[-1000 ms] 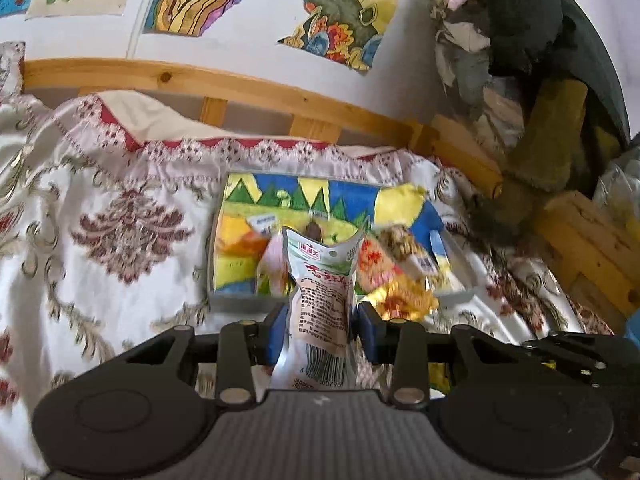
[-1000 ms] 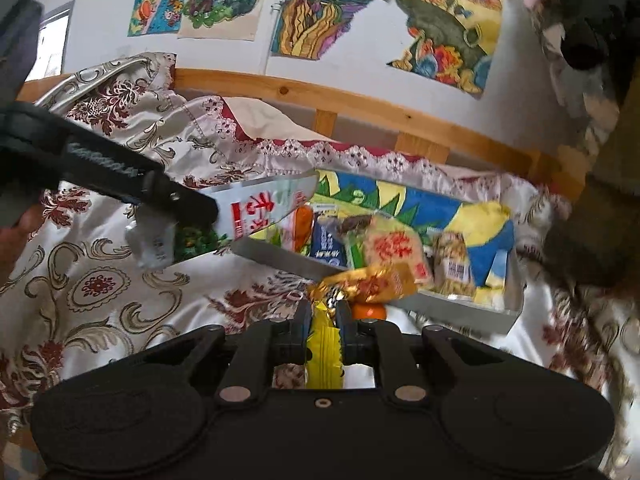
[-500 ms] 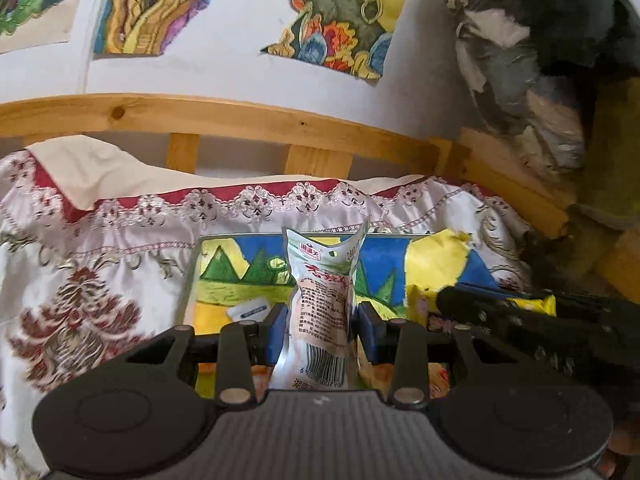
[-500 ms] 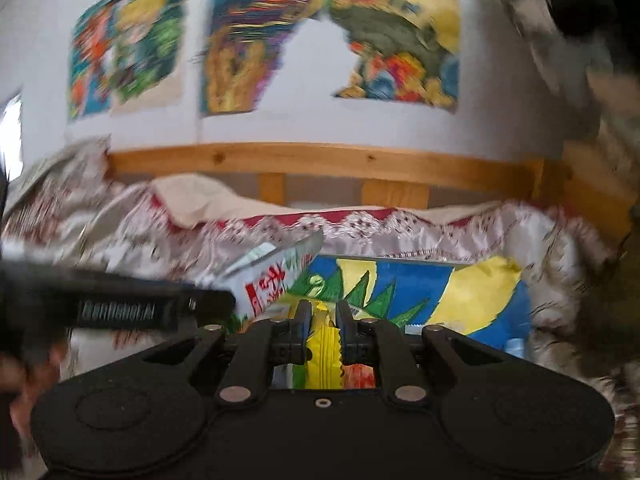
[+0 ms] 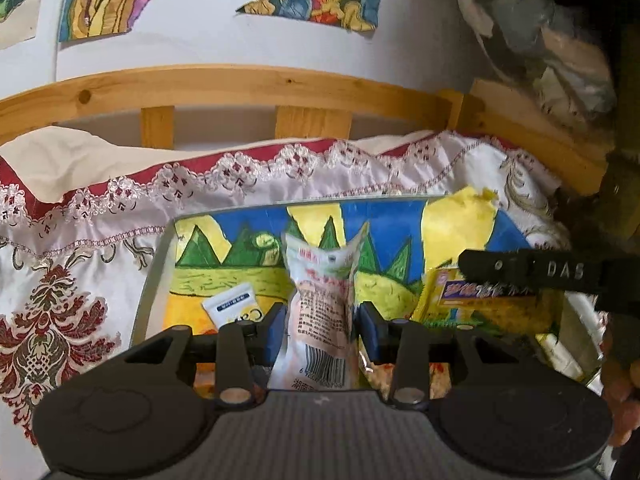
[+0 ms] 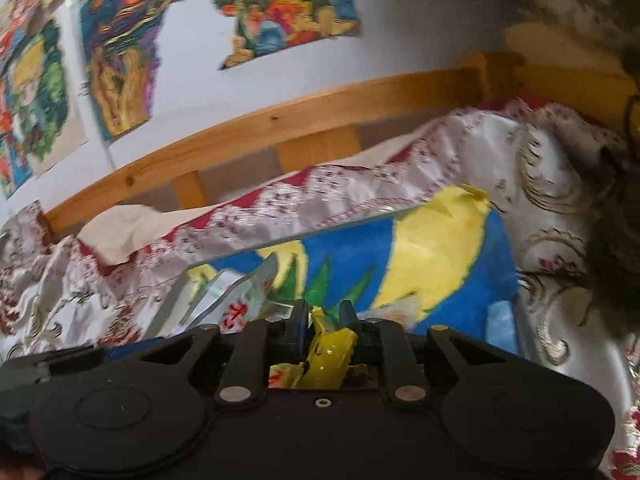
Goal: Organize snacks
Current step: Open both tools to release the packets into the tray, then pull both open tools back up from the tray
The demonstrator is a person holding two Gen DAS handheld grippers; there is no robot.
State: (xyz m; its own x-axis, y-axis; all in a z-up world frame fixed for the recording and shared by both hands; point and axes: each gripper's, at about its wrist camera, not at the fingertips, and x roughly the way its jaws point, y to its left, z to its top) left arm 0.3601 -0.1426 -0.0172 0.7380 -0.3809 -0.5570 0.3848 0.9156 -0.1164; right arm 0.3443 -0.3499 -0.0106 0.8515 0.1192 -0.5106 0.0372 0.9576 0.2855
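Def a bedroom in someone's home imo. Wooden bed frame (image 5: 248, 84) w/ slats runs along a white wall (image 5: 208, 44), a floral satin bedspread (image 5: 60, 312) w/ red lace trim covers the bed, and colourful hand-painted pics (image 6: 120, 60) are stuck up on the wall.

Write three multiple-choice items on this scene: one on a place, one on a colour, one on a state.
1. The white packet sits:
A between the left gripper's fingers
B on the wooden rail
C on the wall

2. The wrapper in the right gripper is:
A red
B yellow
C black

3. The left gripper is:
A empty
B opening around the packet
C out of view

Key: 1 A, the packet stands between its fingers; 2 B, the wrapper is bright yellow; 3 B, gaps show beside the packet.
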